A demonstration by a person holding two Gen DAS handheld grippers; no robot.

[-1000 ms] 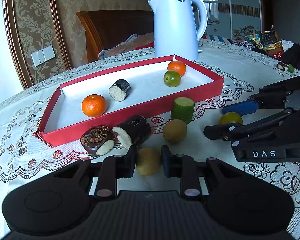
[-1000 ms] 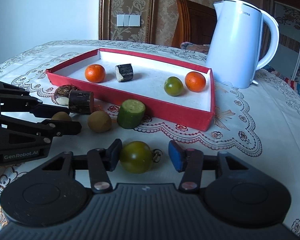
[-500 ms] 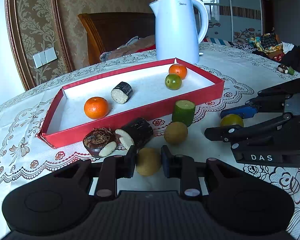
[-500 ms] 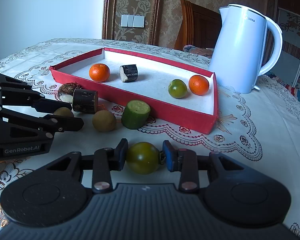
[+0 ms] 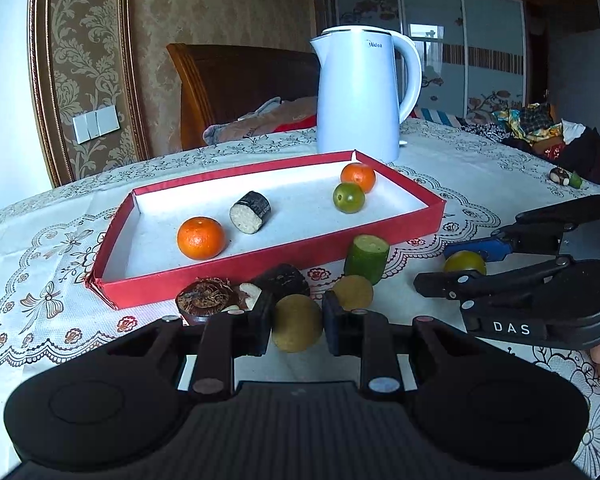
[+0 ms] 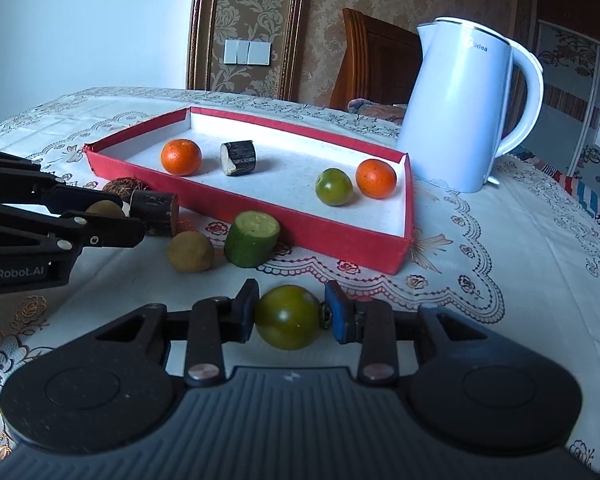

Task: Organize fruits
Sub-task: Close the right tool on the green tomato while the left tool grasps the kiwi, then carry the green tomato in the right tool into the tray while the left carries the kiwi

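A red tray [image 5: 268, 264] holds two oranges [image 5: 200, 238] [image 5: 358, 177], a green tomato [image 5: 349, 197] and a dark cane piece [image 5: 251, 212]. In front of it lie a cucumber chunk [image 5: 366, 258], a tan round fruit [image 5: 354, 292], another dark cane piece [image 5: 282, 280] and a hairy brown root [image 5: 206, 296]. My left gripper [image 5: 297, 320] is shut on a second tan round fruit [image 5: 296, 328] low over the cloth. To its right, my right gripper [image 6: 292, 314] is shut on a dark green tomato [image 6: 286, 320], both pads touching its sides.
A white electric kettle [image 5: 360, 96] stands just behind the tray's far right corner. A wooden chair [image 5: 236, 80] with cloth on it is beyond the table. Small fruit pieces [image 5: 566, 178] lie far right. A lace tablecloth [image 6: 500, 264] covers the table.
The right gripper's jaws have narrowed from a loose stance onto the dark green tomato. The left gripper keeps its hold on the tan fruit and has barely moved.
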